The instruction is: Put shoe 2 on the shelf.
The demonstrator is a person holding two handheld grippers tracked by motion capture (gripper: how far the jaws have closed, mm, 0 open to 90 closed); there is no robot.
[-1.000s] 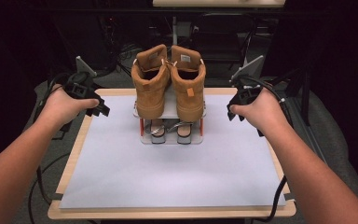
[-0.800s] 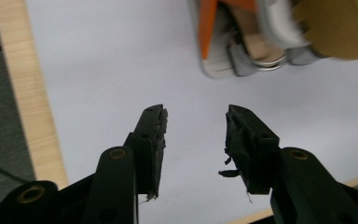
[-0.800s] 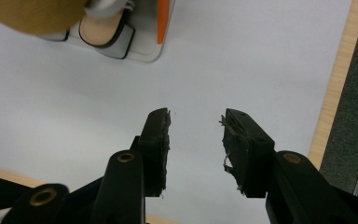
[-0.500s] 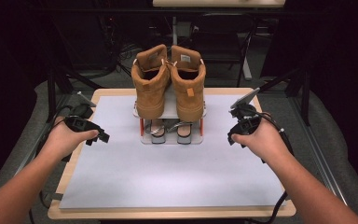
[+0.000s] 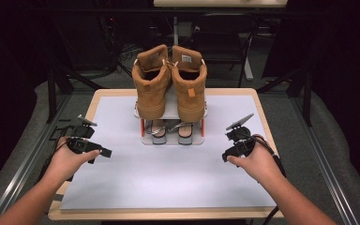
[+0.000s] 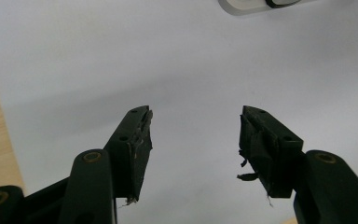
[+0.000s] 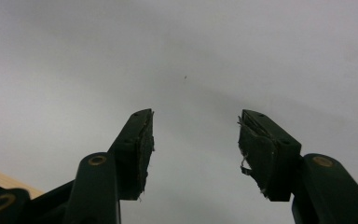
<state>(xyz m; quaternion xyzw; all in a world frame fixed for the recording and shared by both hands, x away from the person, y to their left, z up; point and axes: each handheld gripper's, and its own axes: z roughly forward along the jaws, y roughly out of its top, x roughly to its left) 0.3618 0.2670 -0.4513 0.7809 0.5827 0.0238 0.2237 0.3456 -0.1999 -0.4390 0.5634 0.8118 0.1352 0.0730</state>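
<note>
Pale grey matting lies under both of my tongs, and nothing else sits close to either pair. My left gripper [image 5: 104, 152] hovers low over the near-left part of the mat [image 5: 168, 178], by the table's [image 5: 101, 95] wooden edge; in the left gripper view its jaws stand wide with only bare mat between them, and they have just been opening. My right gripper [image 5: 224, 156] mirrors it on the near-right side, jaws likewise spread and just opened further, again with nothing between the pads but grey surface. Both hands are empty, so I judge no grasp has begun. Ahead of the tongs and between them, well apart from each, stands the small two-level rack [image 5: 172, 137]. On its lower level I make out a pair of sandals [image 5: 168, 132], toes or heels toward me, though they are too small for me to say more. On its top shelf, farther up, stand the two tan boots [image 5: 171, 84] side by side, upright and touching, heels facing me, the right one bearing a small orange tag. As I read it, the work concerns this footwear, and everything is left to do: both boots rest on the rack, and my tongs must first travel forward and inward to reach them. Beyond the table I see dark floor and black frame legs.
</note>
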